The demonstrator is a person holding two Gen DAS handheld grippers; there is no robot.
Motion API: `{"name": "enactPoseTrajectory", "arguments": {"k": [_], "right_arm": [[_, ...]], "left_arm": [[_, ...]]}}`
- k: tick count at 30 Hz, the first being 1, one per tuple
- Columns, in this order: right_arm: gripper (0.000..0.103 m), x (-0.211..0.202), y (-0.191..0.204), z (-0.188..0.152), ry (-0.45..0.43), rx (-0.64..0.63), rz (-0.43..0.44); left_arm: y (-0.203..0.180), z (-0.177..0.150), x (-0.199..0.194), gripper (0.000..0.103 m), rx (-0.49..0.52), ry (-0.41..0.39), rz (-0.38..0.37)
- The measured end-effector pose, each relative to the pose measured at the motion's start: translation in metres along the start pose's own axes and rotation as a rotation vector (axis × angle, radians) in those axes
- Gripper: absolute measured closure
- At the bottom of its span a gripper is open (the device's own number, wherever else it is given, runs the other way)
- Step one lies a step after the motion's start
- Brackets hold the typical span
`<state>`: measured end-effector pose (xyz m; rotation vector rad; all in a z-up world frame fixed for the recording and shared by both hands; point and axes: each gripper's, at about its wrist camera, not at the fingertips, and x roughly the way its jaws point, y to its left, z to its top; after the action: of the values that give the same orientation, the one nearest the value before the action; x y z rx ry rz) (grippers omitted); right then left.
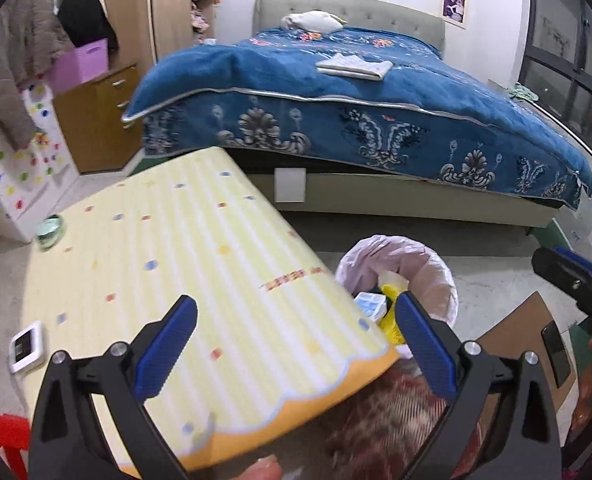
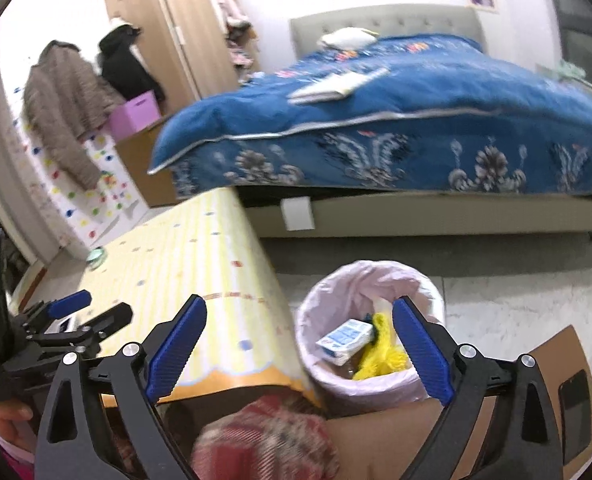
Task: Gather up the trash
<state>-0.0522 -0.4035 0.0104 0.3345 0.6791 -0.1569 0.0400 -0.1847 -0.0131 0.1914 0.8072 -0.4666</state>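
Note:
A bin with a pink liner point(image 2: 328, 284) stands on the floor right of the yellow striped table point(image 2: 200, 264). Inside it lie a white and blue carton point(image 2: 344, 338) and a yellow crumpled piece point(image 2: 382, 354). The bin also shows in the left wrist view point(image 1: 428, 256), with the carton point(image 1: 370, 305) and yellow piece point(image 1: 390, 320) partly hidden by the table edge. My left gripper point(image 1: 296, 320) is open and empty over the table's near right corner point(image 1: 200, 248). My right gripper point(image 2: 298, 322) is open and empty above the bin's near left side. The left gripper point(image 2: 84, 312) also appears at the left of the right wrist view.
A green round dish point(image 1: 50, 230) sits at the table's far left corner and a small white device point(image 1: 26, 346) at its left edge. A bed with a blue blanket point(image 1: 376, 92) stands behind. A brown cardboard sheet point(image 2: 548, 380) lies on the floor at the right. A red plaid cloth point(image 2: 264, 436) is below the grippers.

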Motion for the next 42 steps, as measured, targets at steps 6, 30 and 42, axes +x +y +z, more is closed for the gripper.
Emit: {"name": "enactPoseTrajectory", "arguments": {"k": [6, 30, 42], "right_arm": [[0.007, -0.042, 0.035, 0.0, -0.025, -0.051, -0.008], [0.007, -0.079, 0.178, -0.034, -0.008, -0.424, 0.215], [0.007, -0.068, 0.178, -0.037, 0.012, -0.426, 0.193]], "left_arm": [[0.011, -0.015, -0.046, 0.007, -0.03, -0.017, 0.024], [0.12, -0.1, -0.158, 0.007, -0.268, -0.055, 0.392], [0.123, -0.098, -0.154, 0.007, -0.271, -0.046, 0.383]]}}
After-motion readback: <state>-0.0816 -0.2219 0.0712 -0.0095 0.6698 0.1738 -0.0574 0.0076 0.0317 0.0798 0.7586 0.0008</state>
